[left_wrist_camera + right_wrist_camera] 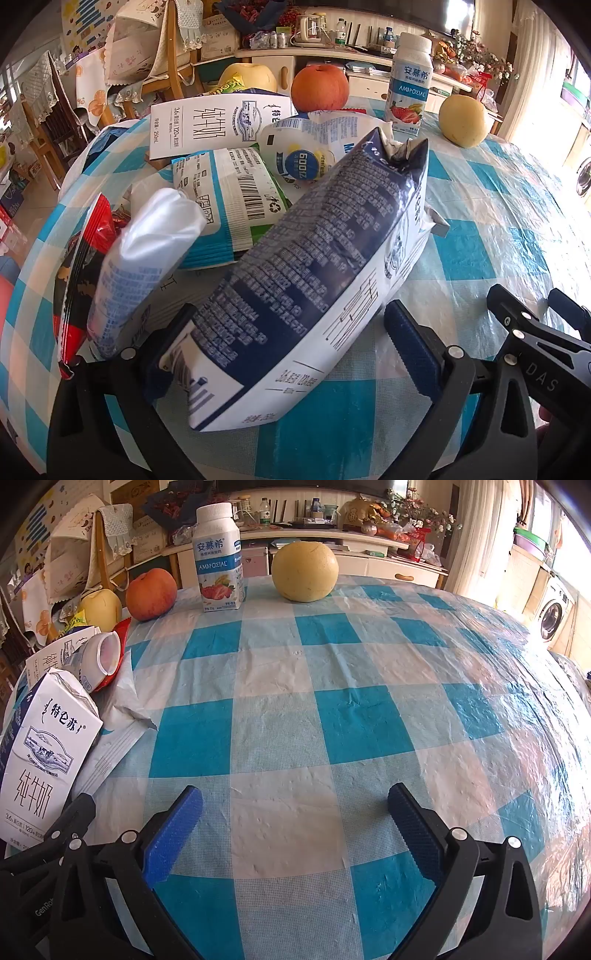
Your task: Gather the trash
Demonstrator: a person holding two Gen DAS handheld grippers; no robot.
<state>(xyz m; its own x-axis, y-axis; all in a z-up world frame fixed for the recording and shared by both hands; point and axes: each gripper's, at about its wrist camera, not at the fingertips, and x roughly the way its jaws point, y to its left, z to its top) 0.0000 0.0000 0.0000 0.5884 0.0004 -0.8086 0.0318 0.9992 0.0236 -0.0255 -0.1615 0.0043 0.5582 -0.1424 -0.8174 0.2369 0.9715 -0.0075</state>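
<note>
A blue-and-white milk carton (314, 266) leans on a heap of trash, its lower end between the fingers of my left gripper (290, 308). The jaws stand wide; cloth shows between the carton and the right pad (410, 343), while the left pad is mostly hidden behind it. The heap holds a flat white milk carton (207, 122), a yoghurt cup (299, 155), a barcoded packet (236, 199), a clear wrapper (147, 258) and a red snack bag (85, 280). My right gripper (295, 794) hangs open over bare tablecloth, the leaning carton (44, 746) to its left.
At the back of the checked blue-and-white tablecloth (332, 716) stand a yoghurt drink bottle (219, 561), a red apple (151, 594), a yellow pear (304, 570) and a yellow apple (101, 607). Chairs and a cluttered sideboard lie beyond. A washing machine (554, 616) is at the right.
</note>
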